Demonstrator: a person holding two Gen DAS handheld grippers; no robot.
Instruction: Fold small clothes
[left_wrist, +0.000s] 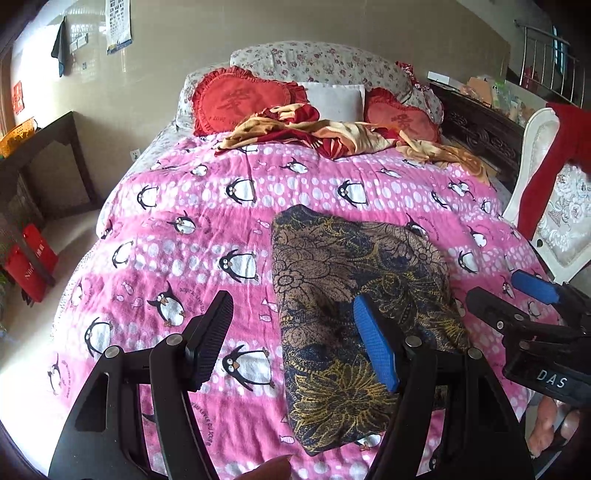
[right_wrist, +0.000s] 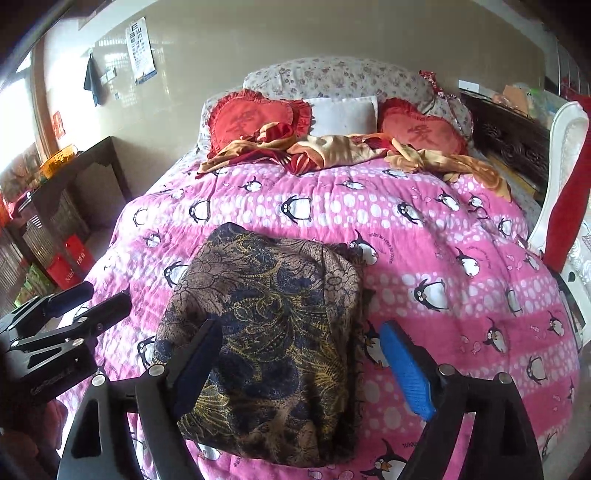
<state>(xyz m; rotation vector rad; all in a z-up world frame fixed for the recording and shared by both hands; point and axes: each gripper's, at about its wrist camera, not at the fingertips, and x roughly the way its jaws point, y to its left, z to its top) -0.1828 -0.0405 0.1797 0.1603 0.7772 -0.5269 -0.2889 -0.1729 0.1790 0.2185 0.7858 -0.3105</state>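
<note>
A dark floral garment (left_wrist: 351, 295) (right_wrist: 269, 332) with brown and yellow patterns lies folded into a compact rectangle on the pink penguin blanket (left_wrist: 184, 229) (right_wrist: 443, 258). My left gripper (left_wrist: 295, 343) hovers above the garment's left edge, open, with nothing between its black and blue pads. In the right wrist view the left gripper (right_wrist: 90, 301) appears at the left, off the cloth. My right gripper (right_wrist: 303, 365) is open above the garment's near right part and touches nothing. The right gripper (left_wrist: 513, 295) also shows at the right of the left wrist view.
Two red heart cushions (left_wrist: 236, 99) (left_wrist: 402, 120), a white pillow (left_wrist: 332, 98) and a crumpled orange-red cloth (left_wrist: 332, 133) lie at the head of the bed. A dark table (left_wrist: 48, 147) and red bags (left_wrist: 31, 258) stand left. A white chair (left_wrist: 554, 206) with red cloth stands right.
</note>
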